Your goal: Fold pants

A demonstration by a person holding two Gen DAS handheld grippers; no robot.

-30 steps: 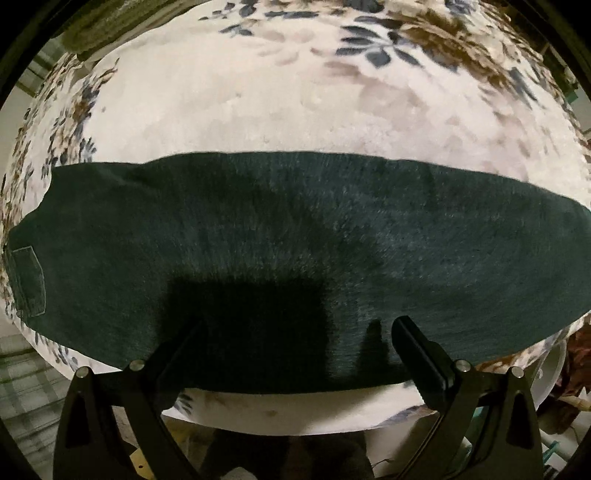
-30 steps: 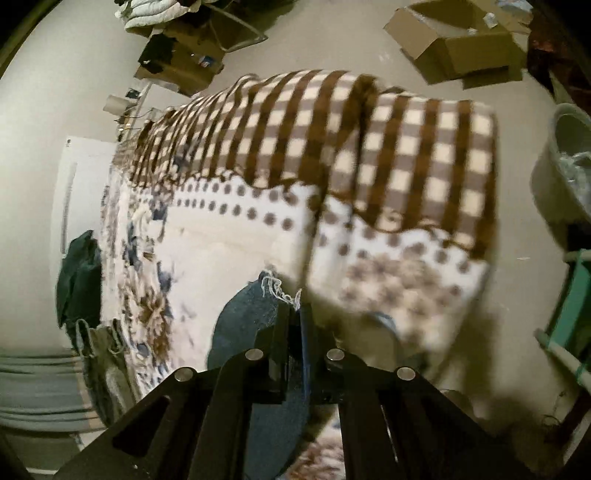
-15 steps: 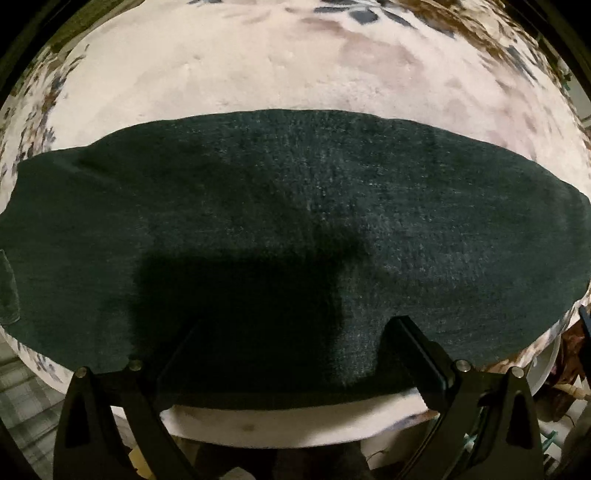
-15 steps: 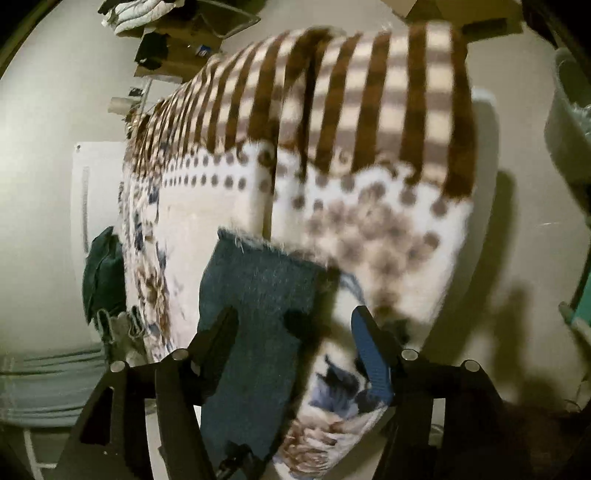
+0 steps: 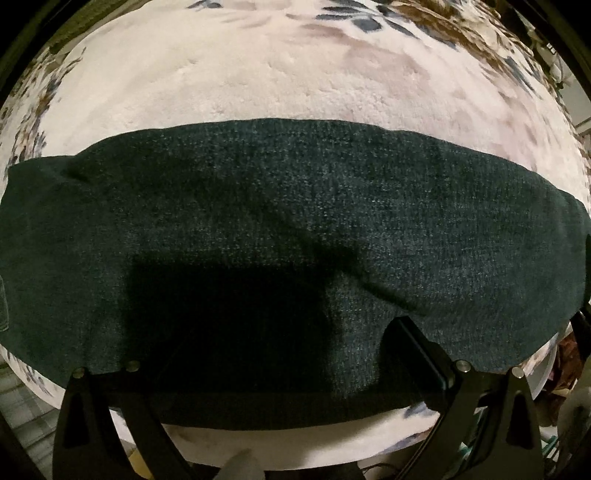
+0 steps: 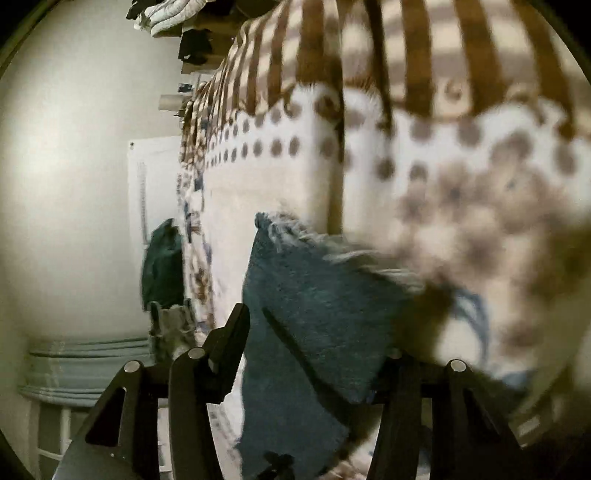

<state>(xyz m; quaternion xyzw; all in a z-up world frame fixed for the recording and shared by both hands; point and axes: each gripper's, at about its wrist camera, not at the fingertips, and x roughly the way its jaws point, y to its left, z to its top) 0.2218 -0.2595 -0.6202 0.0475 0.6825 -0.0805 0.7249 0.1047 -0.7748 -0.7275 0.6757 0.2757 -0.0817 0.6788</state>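
Note:
Dark teal pants (image 5: 295, 229) lie flat in a long band across a pale flowered blanket (image 5: 280, 74) in the left wrist view. My left gripper (image 5: 295, 332) is open, its fingers spread wide over the near edge of the cloth, holding nothing. In the right wrist view the frayed leg end of the pants (image 6: 314, 295) lies on the blanket between the jaws. My right gripper (image 6: 314, 339) is open and holds nothing; its left finger (image 6: 232, 332) shows clearly, the right one is blurred.
A brown checked and dotted blanket (image 6: 406, 92) covers the far side of the bed. Dark green clothing (image 6: 162, 258) hangs at the bed's edge near a pale wall (image 6: 66, 166). Clutter sits at the top (image 6: 177, 22).
My right gripper was shut on the leg end one second ago; it has opened and the leg end now lies on the bed. My left gripper has come closer over the pants.

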